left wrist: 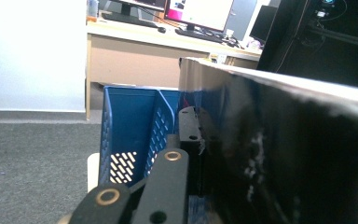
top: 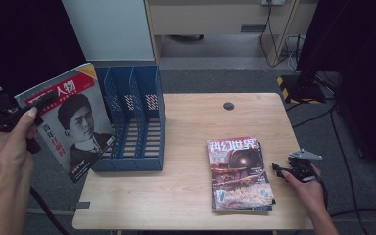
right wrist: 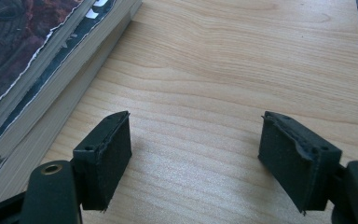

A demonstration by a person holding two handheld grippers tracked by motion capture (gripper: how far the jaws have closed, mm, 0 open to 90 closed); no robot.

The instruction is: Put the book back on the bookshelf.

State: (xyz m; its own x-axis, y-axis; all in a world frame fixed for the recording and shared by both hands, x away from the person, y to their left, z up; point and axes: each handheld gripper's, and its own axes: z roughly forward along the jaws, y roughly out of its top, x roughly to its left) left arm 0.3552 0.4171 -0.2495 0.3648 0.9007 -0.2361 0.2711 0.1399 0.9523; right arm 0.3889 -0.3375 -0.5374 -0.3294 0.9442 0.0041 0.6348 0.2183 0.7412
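Work in hand: filing magazines into the blue three-slot file rack (top: pixel 132 120) at the left rear of the wooden counter (top: pixel 186 191).

Left tool (top: pixel 39 108): clenched on the portrait-cover magazine (top: pixel 71 122), gripping it near its upper left edge. The magazine is held off the counter, tilted, just to the left of the rack and partly overlapping the rack's left wall in the high view. In the left gripper view the jaws stand pressed against the magazine's dark cover (left wrist: pixel 284 154), with the rack's perforated dividers (left wrist: pixel 135 135) directly ahead. The magazine has not yet entered any slot.

Right tool (top: pixel 280 170): released. In the right gripper view its two padded jaws stand well apart over bare wood, with nothing between them. It rests low, just beside the right edge of the stack of magazines (top: pixel 240 174), whose page edges (right wrist: pixel 51 70) show at the upper left of that view. It is not touching the stack.

Progress: all three rack slots appear vacant, as far as the slatted base can be seen. One magazine is lifted and near the rack; the insertion step is outstanding. The stack on the right half of the counter is untouched and, in my judgement, awaits the same handling. The task is at an early stage.
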